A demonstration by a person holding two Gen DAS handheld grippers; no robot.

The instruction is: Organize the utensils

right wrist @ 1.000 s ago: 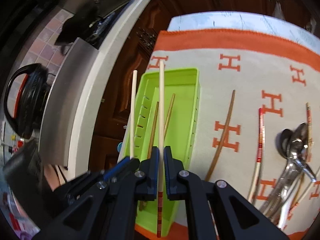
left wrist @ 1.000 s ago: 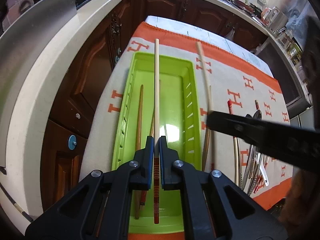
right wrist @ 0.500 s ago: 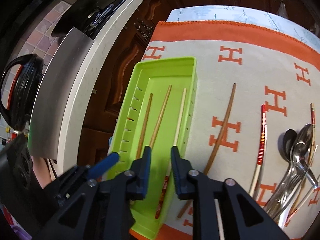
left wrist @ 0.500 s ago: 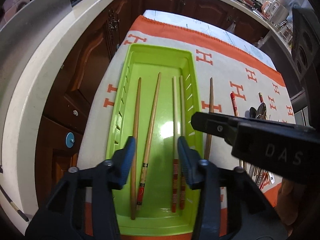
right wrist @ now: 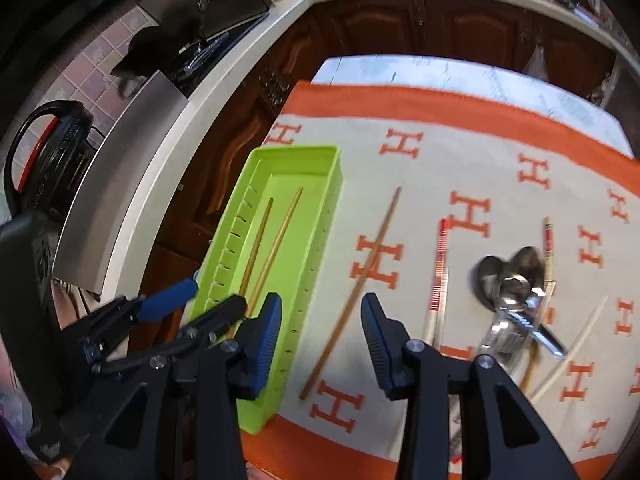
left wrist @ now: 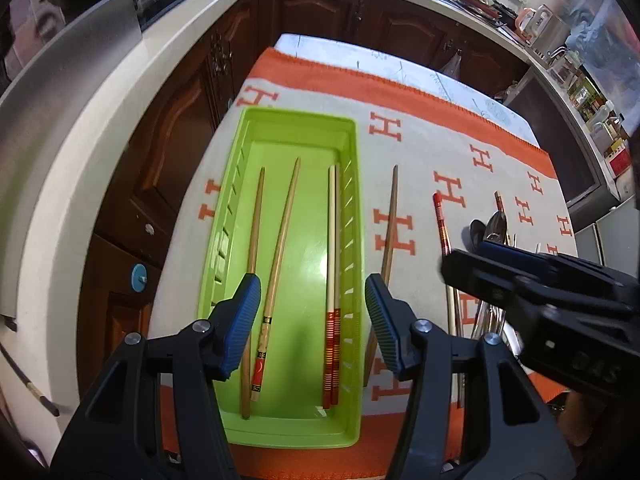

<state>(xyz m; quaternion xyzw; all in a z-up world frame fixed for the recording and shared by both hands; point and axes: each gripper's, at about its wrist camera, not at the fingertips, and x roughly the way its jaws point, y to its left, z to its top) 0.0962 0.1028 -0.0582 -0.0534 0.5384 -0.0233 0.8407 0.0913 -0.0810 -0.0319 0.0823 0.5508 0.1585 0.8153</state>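
- Four chopsticks lie in the green tray (left wrist: pixel 296 132) in the left wrist view: two brown ones beside its left wall, and a pale red-banded pair (left wrist: pixel 333 280) together along its right wall. The left tool (left wrist: pixel 312 324) hovers over the tray's near end, jaws spread wide and empty. The tray sits on the orange-bordered cloth (left wrist: pixel 420 92) at the worktop's left edge.
- In the right wrist view the right tool (right wrist: pixel 320 344) is likewise wide open, holding nothing, above a loose brown chopstick (right wrist: pixel 352 292) on the cloth just right of the tray. A red-banded chopstick (right wrist: pixel 438 272) and the spoons (right wrist: pixel 508 280) lie further right.
- Judgement: one drop is done; next comes closing on that brown chopstick, low and square across it.
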